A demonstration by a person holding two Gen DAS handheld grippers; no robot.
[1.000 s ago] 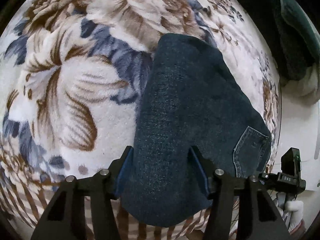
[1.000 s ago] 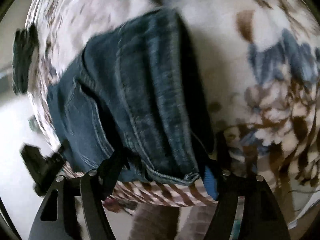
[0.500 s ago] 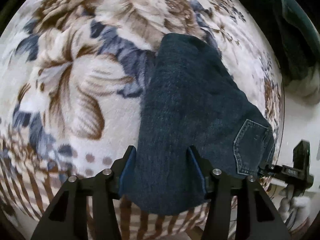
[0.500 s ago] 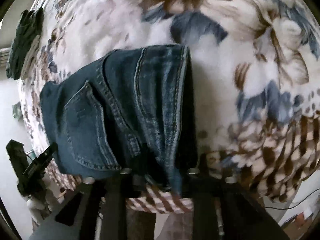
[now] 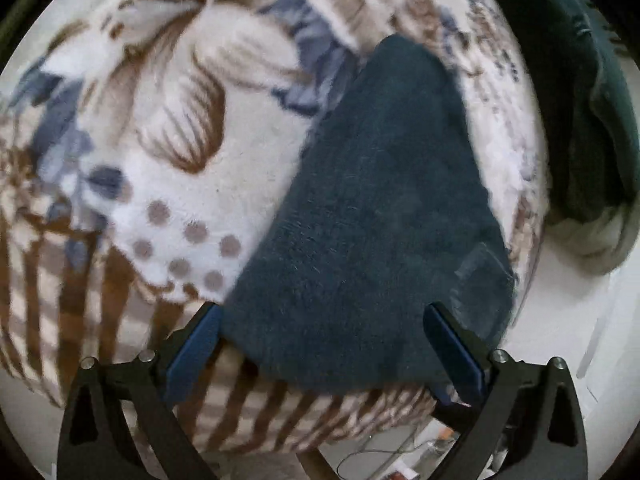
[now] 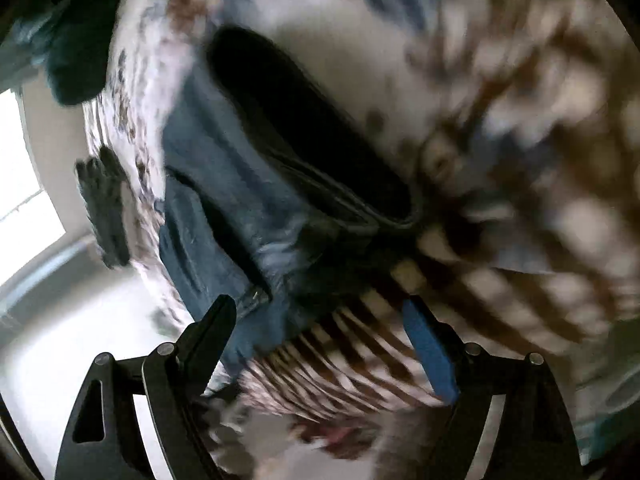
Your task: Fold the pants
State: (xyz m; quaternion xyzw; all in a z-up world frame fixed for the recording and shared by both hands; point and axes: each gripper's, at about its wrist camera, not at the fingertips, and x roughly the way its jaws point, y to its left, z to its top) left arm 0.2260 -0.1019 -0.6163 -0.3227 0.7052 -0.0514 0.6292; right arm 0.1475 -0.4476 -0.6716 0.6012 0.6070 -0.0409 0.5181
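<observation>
1. L wrist view, far left: floral blanket covers the surface. White ground, brown and blue flowers, brown stripes along the near border.

2. Your left gripper: fingers spread wide. The blue pad on the left side sits just beside the near-left edge of the pants. The other blue pad is at the near-right edge. The folded bundle's near end lies between them. No pinch visible; nothing held.

3. Pants, L view: dark denim, folded into a compact bundle, lying on the blanket close to its near edge and toward the blanket's right side. Back pocket shows at the bundle's near-right corner. Pic slightly blurred.

4. Far right, L view: dark green cloth heaped beyond the blanket's right edge, apart from the pants.

5. R wrist view, heavy motion blur. At left, a dark object against the blanket edge; can't identify it.

6. Pants in R view: stacked layers w/ seams visible, near end at the blanket's striped border.

7. Your right gripper: fingers wide apart. Left finger overlaps the denim's near edge in the pic; contact can't be confirmed. Right blue pad is over the striped border, apart from the denim. Nothing gripped.
</observation>
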